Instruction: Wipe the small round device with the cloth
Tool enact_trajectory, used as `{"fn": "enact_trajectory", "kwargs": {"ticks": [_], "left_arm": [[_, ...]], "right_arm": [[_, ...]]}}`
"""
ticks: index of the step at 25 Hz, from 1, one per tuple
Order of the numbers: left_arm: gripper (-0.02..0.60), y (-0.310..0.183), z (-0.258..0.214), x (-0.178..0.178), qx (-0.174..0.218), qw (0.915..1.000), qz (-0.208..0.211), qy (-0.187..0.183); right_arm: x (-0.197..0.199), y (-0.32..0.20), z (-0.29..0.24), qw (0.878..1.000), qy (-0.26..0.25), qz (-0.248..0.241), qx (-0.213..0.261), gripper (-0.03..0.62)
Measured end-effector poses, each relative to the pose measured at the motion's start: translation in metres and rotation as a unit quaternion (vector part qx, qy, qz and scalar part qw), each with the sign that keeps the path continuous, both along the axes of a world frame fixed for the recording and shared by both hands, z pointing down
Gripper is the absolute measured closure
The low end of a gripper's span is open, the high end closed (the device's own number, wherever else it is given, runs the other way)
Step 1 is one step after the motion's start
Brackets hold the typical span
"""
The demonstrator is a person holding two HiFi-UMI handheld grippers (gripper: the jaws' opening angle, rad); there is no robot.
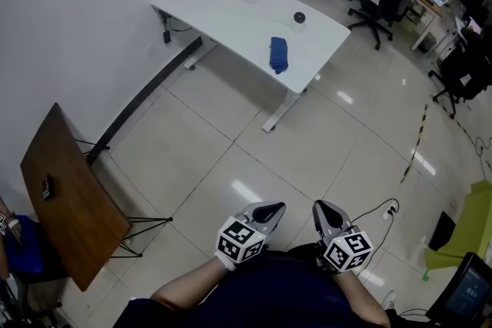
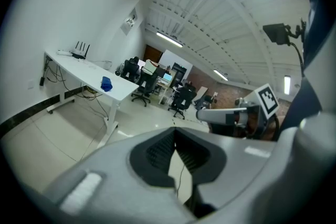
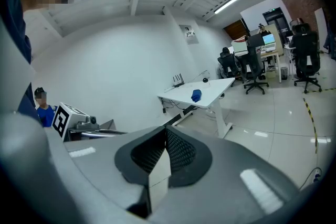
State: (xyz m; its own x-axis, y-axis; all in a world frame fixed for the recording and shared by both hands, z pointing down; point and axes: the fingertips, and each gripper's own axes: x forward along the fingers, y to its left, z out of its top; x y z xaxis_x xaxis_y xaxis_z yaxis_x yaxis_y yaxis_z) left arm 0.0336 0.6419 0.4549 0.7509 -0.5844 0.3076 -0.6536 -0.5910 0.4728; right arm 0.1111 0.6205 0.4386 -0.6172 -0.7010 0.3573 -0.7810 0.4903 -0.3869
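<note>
L hand-held gripper [image 1: 275,207] & R hand-held gripper [image 1: 321,207] clenched, empty, well off the surface [image 1: 231,8]. Cloth [image 1: 278,54] on it, near device [image 1: 299,17].

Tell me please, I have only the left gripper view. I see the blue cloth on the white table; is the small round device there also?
Observer: Yes, the head view shows the small round device on that white table, beyond the blue cloth and apart from it.
Operator: Does the right gripper hold something?
Observer: No, the right gripper has its jaws together, nothing between them.
Operator: What is at my left side?
Observer: A brown table by the wall, a small dark object on it.
</note>
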Motion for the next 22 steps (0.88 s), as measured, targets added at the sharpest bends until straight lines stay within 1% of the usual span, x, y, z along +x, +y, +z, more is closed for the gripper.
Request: {"fn": "enact_trajectory", "kwargs": {"ticks": [4,7,11,14,18,22], "left_arm": [[0.58,-0.017,0.005,-0.018,-0.006,0.9999,-0.012,0.004],[0.58,-0.032,0.008,-0.022,-0.01,0.9998,-0.016,0.005],[0.58,-0.052,0.013,-0.021,-0.009,0.9997,-0.022,-0.005],[0.58,-0.076,0.014,-0.02,-0.005,0.9993,-0.034,-0.017],[0.58,-0.116,0.011,-0.008,0.0,0.9983,-0.047,-0.034],[0.58,-0.157,-0.001,0.022,0.013,0.998,-0.043,-0.045]], "right_arm": [[-0.013,-0.017,0.001,1.0,0.01,-0.003,-0.001,0.583],[-0.02,-0.032,0.006,1.0,0.008,-0.01,-0.005,0.583],[-0.024,-0.057,0.015,1.0,-0.003,-0.019,-0.007,0.583],[-0.023,-0.085,0.016,0.999,-0.015,-0.03,0.001,0.583],[-0.011,-0.13,0.012,0.999,-0.035,-0.039,0.01,0.583],[0.009,-0.173,0.005,0.997,-0.052,-0.044,0.018,0.583]]}}
